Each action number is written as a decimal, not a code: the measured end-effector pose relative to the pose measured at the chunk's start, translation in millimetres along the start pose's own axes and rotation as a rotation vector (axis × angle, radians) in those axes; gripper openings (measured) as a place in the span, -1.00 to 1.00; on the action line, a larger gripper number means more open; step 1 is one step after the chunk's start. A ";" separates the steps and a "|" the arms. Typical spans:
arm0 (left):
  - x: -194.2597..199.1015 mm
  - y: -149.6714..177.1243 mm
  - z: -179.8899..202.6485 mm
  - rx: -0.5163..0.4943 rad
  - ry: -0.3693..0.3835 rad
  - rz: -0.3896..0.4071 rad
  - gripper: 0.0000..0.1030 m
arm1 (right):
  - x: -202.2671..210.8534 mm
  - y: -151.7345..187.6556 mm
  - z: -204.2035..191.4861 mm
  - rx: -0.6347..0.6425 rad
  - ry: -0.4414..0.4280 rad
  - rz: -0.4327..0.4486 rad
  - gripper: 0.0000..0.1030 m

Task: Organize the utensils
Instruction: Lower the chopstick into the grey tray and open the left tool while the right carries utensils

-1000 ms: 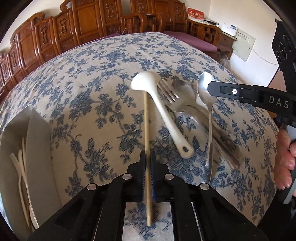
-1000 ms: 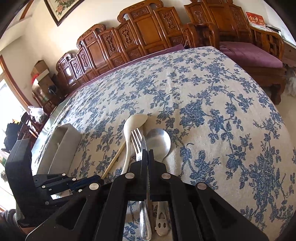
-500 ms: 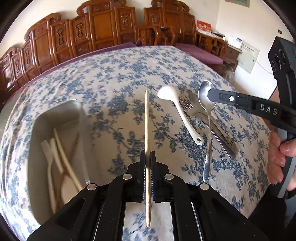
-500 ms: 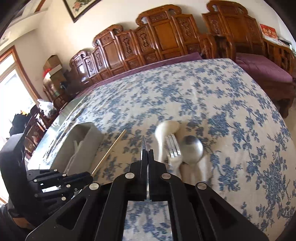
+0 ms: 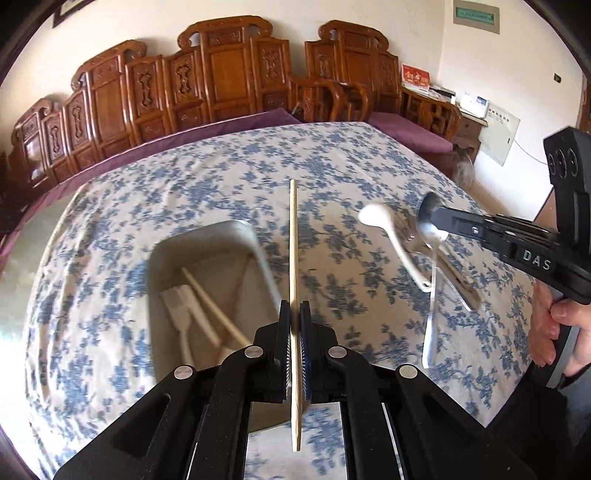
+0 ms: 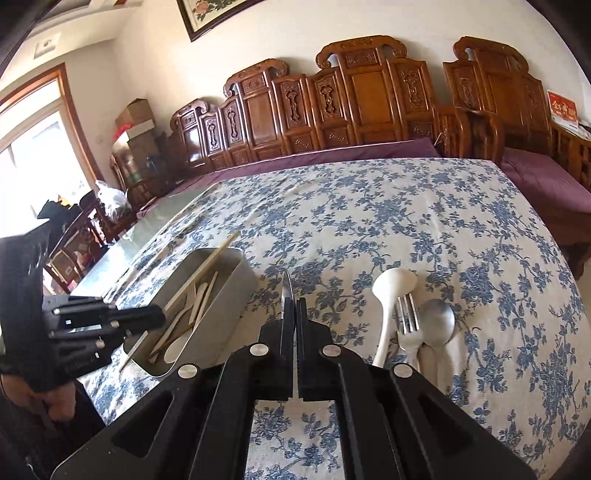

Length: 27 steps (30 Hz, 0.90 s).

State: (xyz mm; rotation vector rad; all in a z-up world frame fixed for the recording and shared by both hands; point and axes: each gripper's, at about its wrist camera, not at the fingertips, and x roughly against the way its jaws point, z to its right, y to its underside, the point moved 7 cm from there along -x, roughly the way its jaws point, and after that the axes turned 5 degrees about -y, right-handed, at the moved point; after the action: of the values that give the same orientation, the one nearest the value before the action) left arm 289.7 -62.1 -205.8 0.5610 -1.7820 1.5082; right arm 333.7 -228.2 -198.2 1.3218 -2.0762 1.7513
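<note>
Chopstick (image 5: 293,236) sits pinched in the left hand-held gripper (image 5: 294,314) above the tray (image 5: 236,227). Right hand-held gripper (image 6: 294,306) squeezes a knife (image 6: 286,291) over the surface (image 6: 424,206).

A lived-in home, a sitting or dining room: carved wooden benches (image 6: 369,99) with purple cushions (image 6: 535,177) line the wall, a framed flower painting (image 6: 210,14) hangs above, and a blue floral tablecloth (image 6: 406,221) covers the table.

Spoons (image 6: 389,306) right of tray (image 6: 236,291) (utensils inside)
</note>
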 end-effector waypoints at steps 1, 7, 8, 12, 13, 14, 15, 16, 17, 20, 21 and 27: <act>-0.5 0.9 -6.7 0.006 -0.005 -0.001 -0.92 | -0.7 0.8 -0.9 0.002 0.000 -0.002 -0.96; -22.8 14.3 -41.0 0.069 -0.020 -0.065 -0.92 | -5.8 6.4 -4.3 0.016 0.019 -0.012 -0.96; -26.3 16.8 -43.4 0.077 -0.020 -0.072 -0.92 | -7.5 7.6 -4.3 0.018 0.022 -0.017 -0.96; -38.3 23.0 -52.4 0.099 -0.026 -0.089 -0.92 | -14.1 12.7 -1.8 0.020 0.035 -0.036 -0.96; -39.8 22.8 -53.2 0.100 -0.025 -0.090 -0.92 | -15.8 14.3 -1.4 0.020 0.037 -0.042 -0.96; -42.0 23.5 -54.1 0.104 -0.023 -0.091 -0.92 | -16.9 15.4 -1.4 0.022 0.039 -0.045 -0.96; -44.1 24.0 -54.6 0.107 -0.020 -0.093 -0.92 | -17.6 15.9 -1.7 0.023 0.040 -0.048 -0.96; -45.9 24.0 -54.8 0.111 -0.017 -0.093 -0.92 | -18.8 16.8 -1.8 0.025 0.041 -0.051 -0.96; -47.5 23.9 -54.4 0.114 -0.016 -0.094 -0.92 | -20.0 17.9 -1.9 0.026 0.042 -0.055 -0.96; -51.7 24.0 -53.3 0.119 -0.008 -0.098 -0.92 | -22.9 20.9 -1.9 0.029 0.044 -0.065 -0.96; -52.4 23.9 -53.0 0.117 -0.009 -0.098 -0.92 | -23.9 21.4 -2.1 0.029 0.045 -0.067 -0.96; -59.6 22.8 -54.2 0.114 -0.025 -0.110 -0.91 | -27.1 21.1 -5.3 0.038 0.037 -0.066 -0.96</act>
State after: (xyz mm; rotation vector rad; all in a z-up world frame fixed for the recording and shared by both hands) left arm 324.9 -11.9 -263.0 0.7258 -1.6638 1.5389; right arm 333.9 -210.4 -228.1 1.3415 -1.9660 1.7824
